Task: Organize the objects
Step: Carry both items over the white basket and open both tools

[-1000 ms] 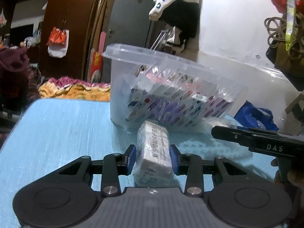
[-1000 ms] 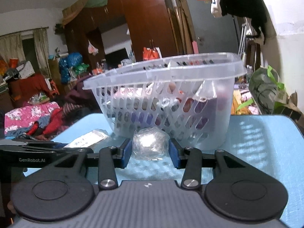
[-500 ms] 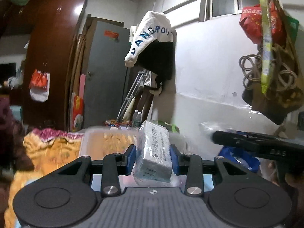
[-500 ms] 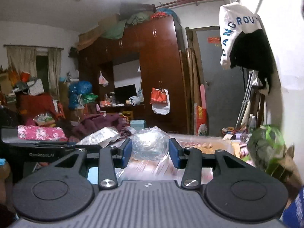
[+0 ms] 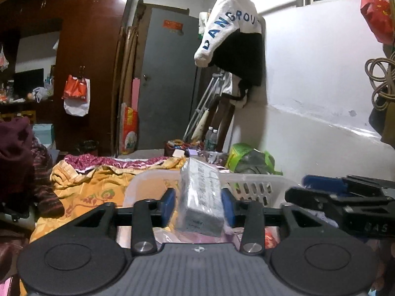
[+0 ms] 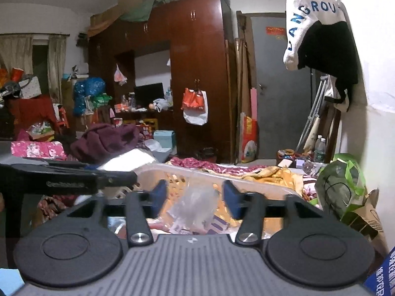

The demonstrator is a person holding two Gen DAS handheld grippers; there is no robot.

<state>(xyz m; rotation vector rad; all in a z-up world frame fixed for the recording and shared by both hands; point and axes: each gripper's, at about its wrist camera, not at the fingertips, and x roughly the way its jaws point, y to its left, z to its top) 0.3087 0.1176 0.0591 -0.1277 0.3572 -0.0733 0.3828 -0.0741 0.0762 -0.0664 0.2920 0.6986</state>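
As both grippers hang over the basket: the coming move is a straight drop, so what matters is what lies under each pair of jaws.
Left gripper [image 5: 198, 203]: closed on the wrapped packet [image 5: 200, 197]. The right jaw is against it. A thin sliver shows at the left jaw, so I judge the hold light.
Packet's long axis: runs forward along the fingers, far end raised and leaning a little left.
Packet to basket: the basket [image 5: 259, 180] lies directly below and ahead. Its far rim shows just behind the packet's far end, and its contents show under the near end. Opening the jaws should be enough, with no further reach.
Right gripper [image 6: 196, 196]: jaws spread and holding nothing.
Clear bag [image 6: 197, 204]: loose between the jaws and lower, touching neither, over the basket's contents. It is blurred, so I cannot tell whether it has landed.
Nearer arm: both are inside the basket's near rim, side by side. The left is the one with a drop left to make.
Beyond the far rim: yellow bedding [image 5: 93, 185], well apart from the drop.
Change from a second ago: both grippers sat low on the blue table, in front of the basket's near wall, each clamped on its item. They have since risen above the rim and moved in over the opening. The right jaws stand wider than before, and the bag sits lower between them.
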